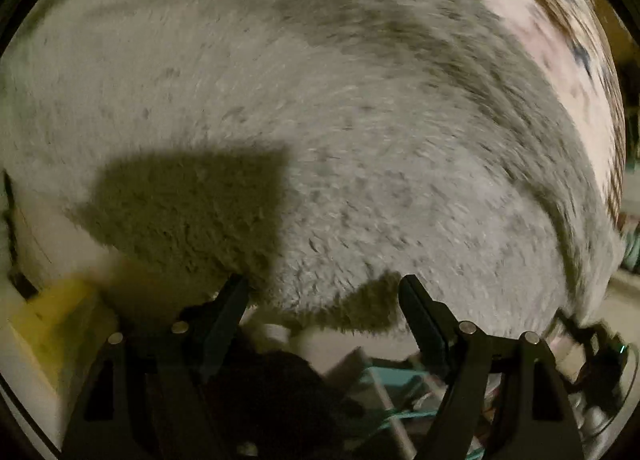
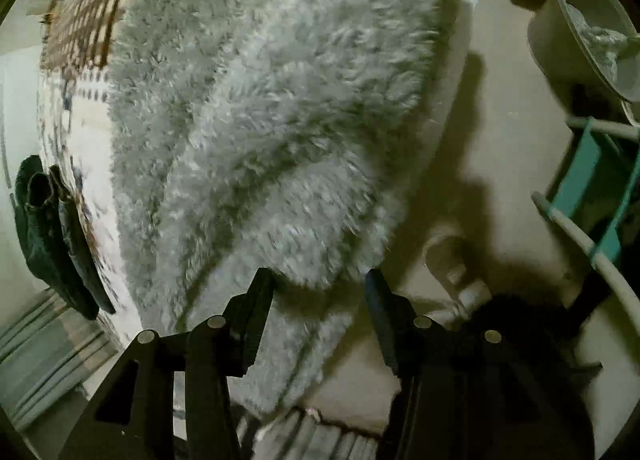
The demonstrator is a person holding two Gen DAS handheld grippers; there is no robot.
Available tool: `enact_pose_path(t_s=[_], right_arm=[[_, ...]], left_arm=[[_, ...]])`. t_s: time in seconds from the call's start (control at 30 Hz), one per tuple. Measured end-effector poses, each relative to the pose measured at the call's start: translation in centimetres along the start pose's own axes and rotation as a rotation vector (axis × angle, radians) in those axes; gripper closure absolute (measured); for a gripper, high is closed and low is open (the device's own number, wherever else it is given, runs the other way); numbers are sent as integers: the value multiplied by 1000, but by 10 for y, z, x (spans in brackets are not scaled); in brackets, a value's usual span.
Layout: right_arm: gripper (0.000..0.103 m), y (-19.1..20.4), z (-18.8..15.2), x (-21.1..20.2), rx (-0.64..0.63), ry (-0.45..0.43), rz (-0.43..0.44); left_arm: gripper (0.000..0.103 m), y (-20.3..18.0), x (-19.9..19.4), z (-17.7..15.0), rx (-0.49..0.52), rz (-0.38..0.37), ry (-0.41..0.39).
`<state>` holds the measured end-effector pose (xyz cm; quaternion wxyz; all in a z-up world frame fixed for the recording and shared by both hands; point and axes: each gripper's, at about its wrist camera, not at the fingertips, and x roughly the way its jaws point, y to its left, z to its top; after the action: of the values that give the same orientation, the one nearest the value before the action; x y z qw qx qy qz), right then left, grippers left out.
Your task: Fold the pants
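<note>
The pants are fluffy pale grey fleece (image 1: 320, 119). They fill most of the left wrist view and lie spread on a patterned cover. My left gripper (image 1: 324, 284) is open at the fleece's near edge, its jaws wide apart with the edge between them. In the right wrist view the same fleece (image 2: 260, 99) runs away from me as a long folded strip. My right gripper (image 2: 318, 276) is open, its jaws astride the strip's near rounded end.
A white cover with a brown checked and dark print (image 2: 80, 31) lies under the pants. Dark green garments (image 2: 44, 227) hang at its left edge. A teal and white rack (image 2: 592, 195) and a grey tub (image 2: 592, 27) stand on the beige floor at right.
</note>
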<state>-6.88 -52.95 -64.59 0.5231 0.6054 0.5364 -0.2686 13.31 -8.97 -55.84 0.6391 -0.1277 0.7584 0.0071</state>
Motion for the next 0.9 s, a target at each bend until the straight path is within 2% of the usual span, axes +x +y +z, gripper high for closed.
enact_pose_path(t_s=[0.03,0.1,0.13,0.2,0.33,0.47,0.57,0.67,0.7,0.73,0.8,0.9], right_arm=[[71,3,-2,2,-24,-23,4],[92,14,-7,2,-84,-67,-9],[95,17,-10,1,-100,-81,-18],[98,23,-16,-4,-128,-102,-41],[99,32,-21,-20,-168,-122,-88],[99,10,-13,-30,-176,-92,-160],[97,0,-3,-14,-136,5,-178],[76,13,-1,-23,-137,27,-182],[62,24,-4,-34,-166,9,-170],[52,35,-8,-43,-190,-13,-156],[51,64,-14,-55,-234,-32,-113],[48,107,-14,-40,-254,22,-37]], left_arm=[[49,5,3,2,-21,-15,-8],[64,11,7,4,-39,-33,-33],[78,14,6,3,-38,-40,-51],[95,16,-7,1,-6,-50,-90],[98,22,-19,-11,55,-41,-76],[98,42,-15,-10,30,-28,-21],[97,49,-37,9,44,-45,-41],[92,26,-62,25,93,-79,-99],[80,15,-69,33,117,-88,-120],[61,7,-75,45,137,-91,-138],[37,-6,-75,69,142,-111,-153],[37,-24,-55,92,120,-133,-126]])
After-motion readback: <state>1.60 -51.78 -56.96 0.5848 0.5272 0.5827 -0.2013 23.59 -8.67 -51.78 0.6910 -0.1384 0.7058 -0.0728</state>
